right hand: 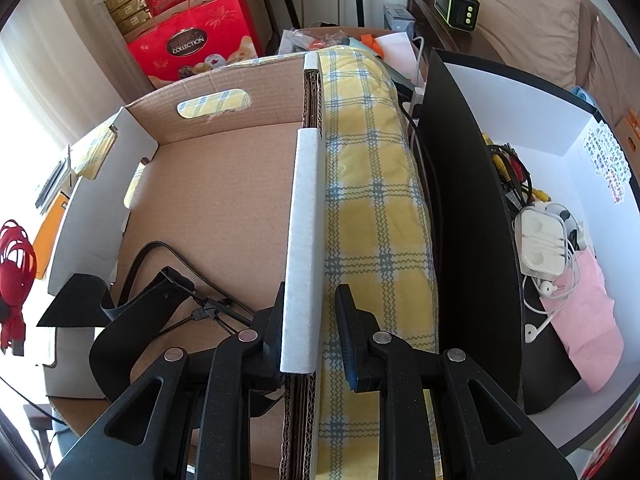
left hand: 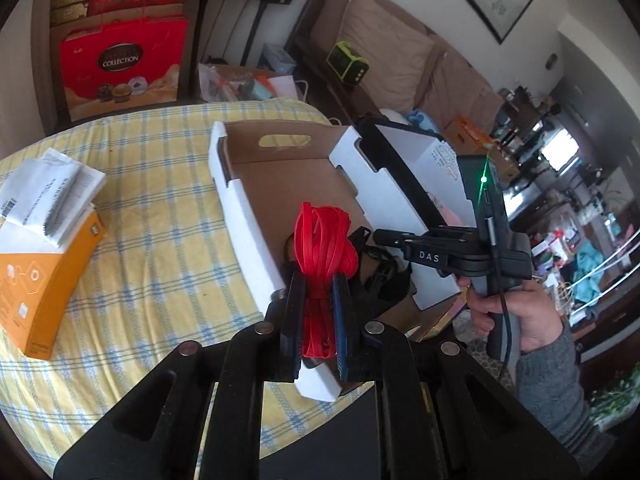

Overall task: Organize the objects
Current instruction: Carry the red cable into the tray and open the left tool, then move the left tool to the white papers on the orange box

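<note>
The table (left hand: 140, 240) under its yellow check cloth carries the cardboard box (left hand: 280, 184), which fills the middle of the left wrist view, open at the top and nearly bare inside. Beyond it, at two o'clock, stands a white box (right hand: 576, 128) with a black wall, holding earphones (right hand: 544, 248), loose cables and a pink pouch (right hand: 588, 316). At nine o'clock in the left wrist view an orange box (left hand: 44, 276) lies with folded papers (left hand: 52, 196) on top.

Inside the cardboard box, at its near end, lie a black strap and cable (right hand: 176, 284).

The red cable (left hand: 322, 256), a coiled bundle, is the thing in hand: it hangs over the box's near left rim, clear of the table.

Risks, as I judge them: the bundle is pinched only at its lower part, so loops could slip free and spill outside the rim if it is let go before it is well over the floor of the box. The box is light, and a knock from the bundle could shove it unless the other hand steadies it.

The left gripper (left hand: 320, 320) has its jaws nearly together, pinching the red cable between the pads. The right gripper (right hand: 312, 328) straddles the box's right wall at six o'clock, jaws narrow; the left finger (right hand: 276, 320) touches the white edge strip, while the right finger shows a gap, so whether it truly clamps I cannot tell.
</note>
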Available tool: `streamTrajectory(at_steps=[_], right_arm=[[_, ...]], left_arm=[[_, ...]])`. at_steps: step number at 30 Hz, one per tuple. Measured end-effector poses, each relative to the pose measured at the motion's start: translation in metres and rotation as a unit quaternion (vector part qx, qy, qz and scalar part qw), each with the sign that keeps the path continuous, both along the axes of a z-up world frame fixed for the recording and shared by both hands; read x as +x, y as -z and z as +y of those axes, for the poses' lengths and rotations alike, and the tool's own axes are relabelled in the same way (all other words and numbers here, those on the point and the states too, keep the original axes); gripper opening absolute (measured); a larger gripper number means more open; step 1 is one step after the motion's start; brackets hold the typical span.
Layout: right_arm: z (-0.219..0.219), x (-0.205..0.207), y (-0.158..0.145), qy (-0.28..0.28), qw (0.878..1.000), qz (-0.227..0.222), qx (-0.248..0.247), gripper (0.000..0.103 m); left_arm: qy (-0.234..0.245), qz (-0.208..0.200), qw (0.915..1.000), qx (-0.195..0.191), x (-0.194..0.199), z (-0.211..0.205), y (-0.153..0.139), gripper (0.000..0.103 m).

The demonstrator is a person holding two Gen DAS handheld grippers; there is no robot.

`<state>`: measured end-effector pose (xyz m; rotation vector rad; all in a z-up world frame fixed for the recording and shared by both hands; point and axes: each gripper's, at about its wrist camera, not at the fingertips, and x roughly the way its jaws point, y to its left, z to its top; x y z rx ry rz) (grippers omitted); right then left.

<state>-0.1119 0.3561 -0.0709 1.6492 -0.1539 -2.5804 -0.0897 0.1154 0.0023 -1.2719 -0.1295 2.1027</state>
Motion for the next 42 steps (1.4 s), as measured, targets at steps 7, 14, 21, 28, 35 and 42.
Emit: streamTrajectory(at_steps=[7,14,21,28,35,42], right_arm=[[0.000,0.001,0.000,-0.001,1.000,0.000,0.000,0.020],[0.001,0.000,0.000,0.001,1.000,0.000,-0.001,0.020],[0.001,0.000,-0.001,0.001,1.000,0.000,-0.003,0.020],[0.001,0.000,-0.001,0.001,1.000,-0.001,-0.002,0.020],[0.001,0.000,-0.001,0.000,1.000,-0.001,-0.002,0.020],[0.001,0.000,-0.001,0.000,1.000,-0.001,-0.002,0.020]], left_arm=[[0.025,0.005,0.9991,-0.034,0.000,0.047,0.019,0.012],[0.035,0.009,0.9966,-0.074,-0.002,0.072,0.034,0.012],[0.048,-0.003,0.9930,-0.108,-0.002,0.082,0.048,0.014],[0.044,-0.014,0.9966,-0.068,0.001,0.069,0.032,0.047],[0.043,0.012,0.9984,-0.034,0.004,0.044,-0.002,0.060],[-0.010,0.013,0.9999,-0.002,-0.005,-0.004,-0.020,0.073]])
